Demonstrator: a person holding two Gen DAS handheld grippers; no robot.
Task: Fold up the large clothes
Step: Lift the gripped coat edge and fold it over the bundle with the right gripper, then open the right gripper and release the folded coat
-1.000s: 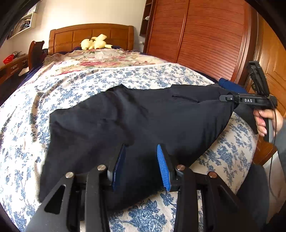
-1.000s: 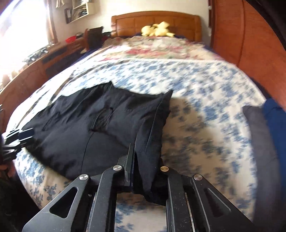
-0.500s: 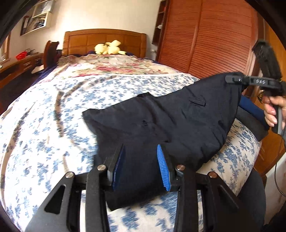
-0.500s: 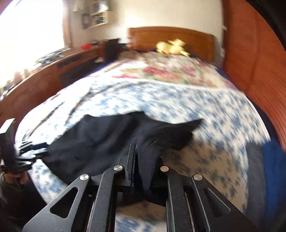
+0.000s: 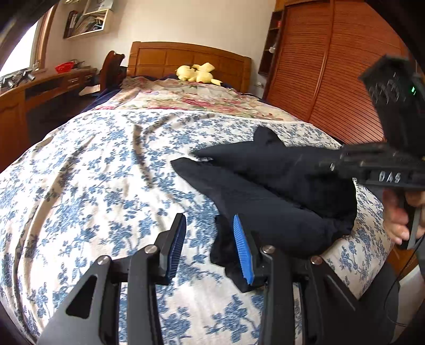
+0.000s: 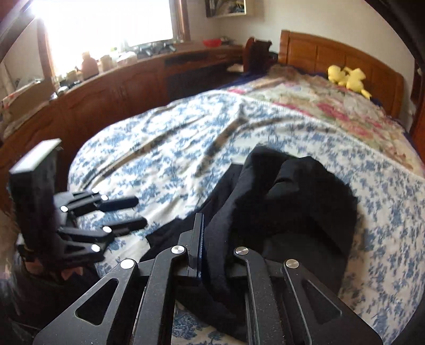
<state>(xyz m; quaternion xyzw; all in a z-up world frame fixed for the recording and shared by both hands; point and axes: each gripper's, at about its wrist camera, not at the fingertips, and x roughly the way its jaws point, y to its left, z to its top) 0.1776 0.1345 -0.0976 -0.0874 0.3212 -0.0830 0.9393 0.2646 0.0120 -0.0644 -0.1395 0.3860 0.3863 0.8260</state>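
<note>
On the near right part of the bed lies the dark garment (image 5: 268, 201), bunched into thick folds on the blue-flowered bedspread (image 5: 106, 185), with one pointed corner sticking up toward the middle of the bed. Its near edge is pinched in the right gripper (image 6: 212, 252), whose jaws are pressed together on a fold of the black cloth; from there the fabric rises in a loose heap ahead of the fingers. In the left wrist view this same gripper comes in from the right side, held by a hand (image 5: 398, 217), with the cloth drawn up to its tip. The left gripper (image 5: 209, 246) stands with its jaws spread and nothing between the blue pads (image 5: 243, 249); the right-hand pad sits just beside a low corner of the garment, and whether it touches the cloth cannot be told. From the right wrist view the left gripper appears at the left edge of the bed, its fingers apart over the bedspread. Farther up the bed a pink-flowered blanket (image 5: 202, 98) covers the head end, and a yellow plush toy (image 5: 196, 73) rests against the wooden headboard (image 5: 186, 57). A wooden wardrobe (image 5: 332, 79) stands to the right of the bed, and a long wooden desk (image 6: 119, 87) under a bright window (image 6: 106, 24) runs along the left.
</note>
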